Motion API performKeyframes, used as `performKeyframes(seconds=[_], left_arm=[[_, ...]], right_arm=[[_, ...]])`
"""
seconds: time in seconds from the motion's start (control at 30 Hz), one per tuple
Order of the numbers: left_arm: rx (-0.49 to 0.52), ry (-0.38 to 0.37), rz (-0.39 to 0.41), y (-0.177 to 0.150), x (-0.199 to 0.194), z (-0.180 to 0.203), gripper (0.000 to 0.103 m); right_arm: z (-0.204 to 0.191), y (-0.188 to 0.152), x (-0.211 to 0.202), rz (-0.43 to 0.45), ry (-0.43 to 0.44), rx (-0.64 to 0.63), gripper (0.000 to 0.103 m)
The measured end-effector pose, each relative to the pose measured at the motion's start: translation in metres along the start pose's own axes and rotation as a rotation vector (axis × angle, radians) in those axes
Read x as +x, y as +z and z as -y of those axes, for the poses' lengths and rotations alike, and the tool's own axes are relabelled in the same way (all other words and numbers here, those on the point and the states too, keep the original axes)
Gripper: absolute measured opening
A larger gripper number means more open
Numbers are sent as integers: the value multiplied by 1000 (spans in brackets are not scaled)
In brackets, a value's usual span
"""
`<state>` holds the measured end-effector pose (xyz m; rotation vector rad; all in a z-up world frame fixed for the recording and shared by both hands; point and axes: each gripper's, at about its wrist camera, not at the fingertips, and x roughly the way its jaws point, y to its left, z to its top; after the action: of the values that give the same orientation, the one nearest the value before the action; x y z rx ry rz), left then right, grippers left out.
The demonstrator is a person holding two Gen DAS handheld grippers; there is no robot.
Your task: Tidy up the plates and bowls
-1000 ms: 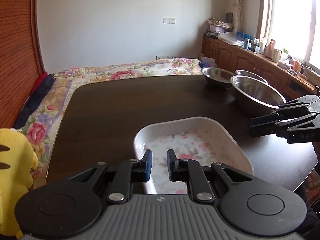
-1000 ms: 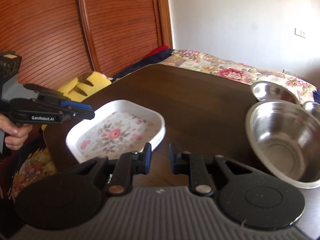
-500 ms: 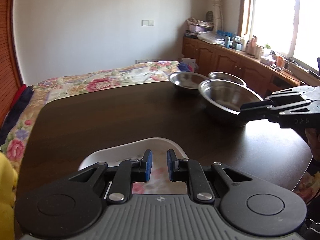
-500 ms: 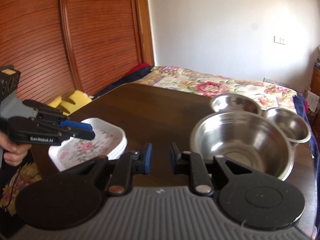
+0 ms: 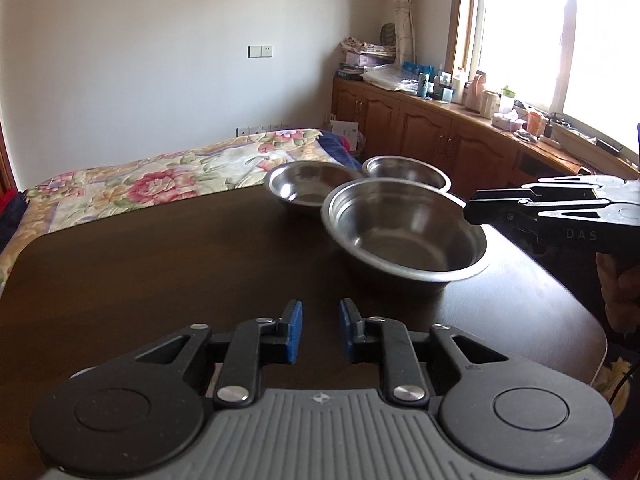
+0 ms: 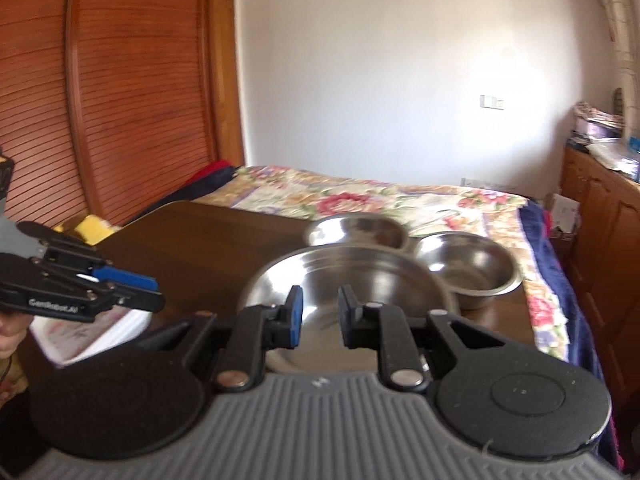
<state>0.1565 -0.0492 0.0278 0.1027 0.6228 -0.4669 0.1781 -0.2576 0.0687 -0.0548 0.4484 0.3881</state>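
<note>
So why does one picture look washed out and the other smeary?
Left wrist view: the window is blown out white, with glare across the table edge. Right wrist view: motion blur softens the floral plate and big steel bowl; fisheye bends the wooden doors.

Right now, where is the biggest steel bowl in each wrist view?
Left wrist: the biggest steel bowl sits right of centre on the table, nearest of three bowls.
Right wrist: the bowl is centre, just beyond the fingertips.
Shared landmark: the flowered bedspread behind the table.
</note>
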Motion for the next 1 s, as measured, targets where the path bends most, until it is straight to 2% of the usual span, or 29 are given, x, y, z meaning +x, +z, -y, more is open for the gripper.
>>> performKeyframes(seconds=[0.17, 0.37, 0.47, 0.53, 0.6, 1.0], left_arm=[[-8, -7, -4, 9, 17, 12, 41], [-36, 3, -15, 18, 38, 21, 53], [-51, 11, -24, 22, 47, 24, 55], [-63, 10, -22, 24, 52, 24, 56], [-76, 15, -26, 27, 57, 23, 57], [-110, 7, -31, 34, 72, 26, 56]], right_arm=[[29, -6, 7, 8, -48, 34, 21], [55, -10, 17, 2, -59, 78, 21], [67, -12, 24, -6, -64, 87, 27], [74, -13, 29, -11, -64, 96, 40], [81, -14, 33, -16, -62, 104, 42], [92, -20, 54, -41, 3, 144, 44]])
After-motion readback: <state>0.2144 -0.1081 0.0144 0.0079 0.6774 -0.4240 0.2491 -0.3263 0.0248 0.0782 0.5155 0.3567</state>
